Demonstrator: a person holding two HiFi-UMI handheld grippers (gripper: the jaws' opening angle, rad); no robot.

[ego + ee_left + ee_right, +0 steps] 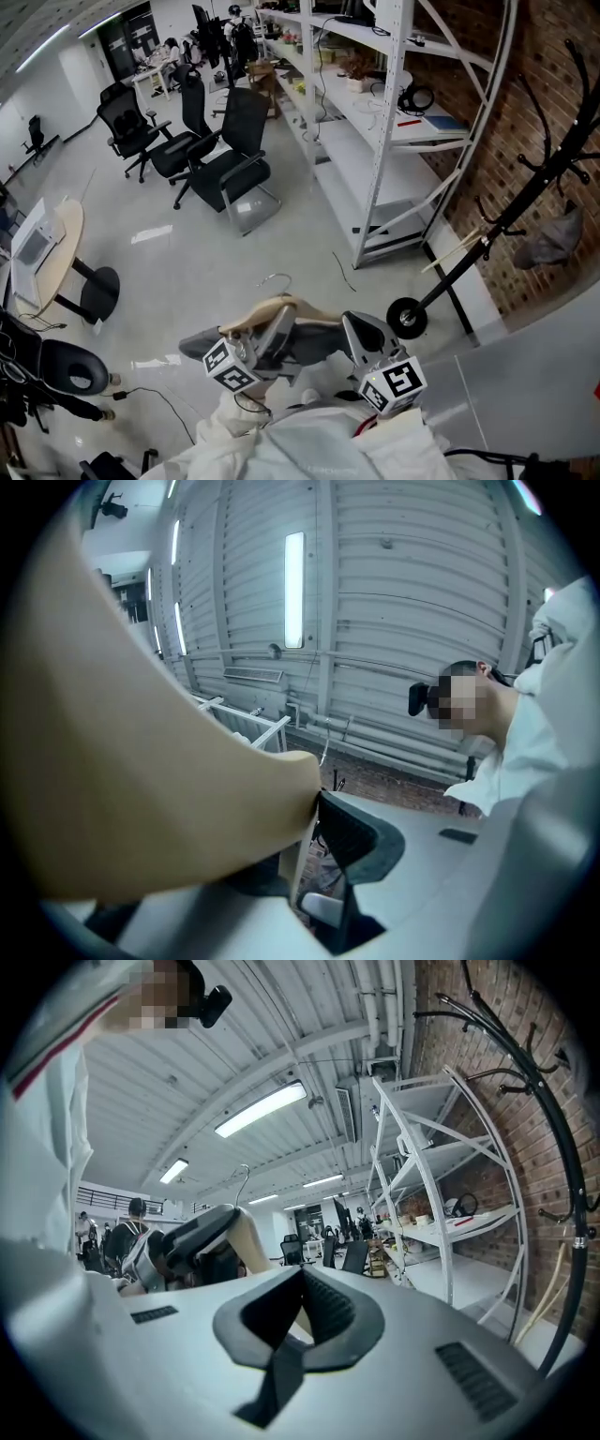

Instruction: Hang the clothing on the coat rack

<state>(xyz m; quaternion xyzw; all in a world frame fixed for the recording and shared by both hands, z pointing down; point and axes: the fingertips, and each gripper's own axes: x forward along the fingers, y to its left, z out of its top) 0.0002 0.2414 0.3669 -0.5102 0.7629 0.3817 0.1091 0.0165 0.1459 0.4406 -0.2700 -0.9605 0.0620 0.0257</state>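
Note:
A wooden hanger (281, 307) with a metal hook is held between both grippers low in the head view. My left gripper (272, 330) is shut on its left arm; in the left gripper view the beige wood (159, 789) presses against the dark pad (361, 841). At the hanger's right end, my right gripper (356, 330) has its jaws (300, 1288) meeting around a sliver of beige. Grey cloth (199, 343) seems to hang under the hanger. The black coat rack (525, 202) stands to the right against the brick wall, with a grey garment (553, 239) on it. It also rises at the right edge of the right gripper view as the coat rack (553, 1147).
White metal shelving (375, 141) stands just left of the rack. Black office chairs (230, 169) are farther off on the grey floor. A round table (56, 253) is at the left. The rack's base (408, 317) sits close to my right gripper.

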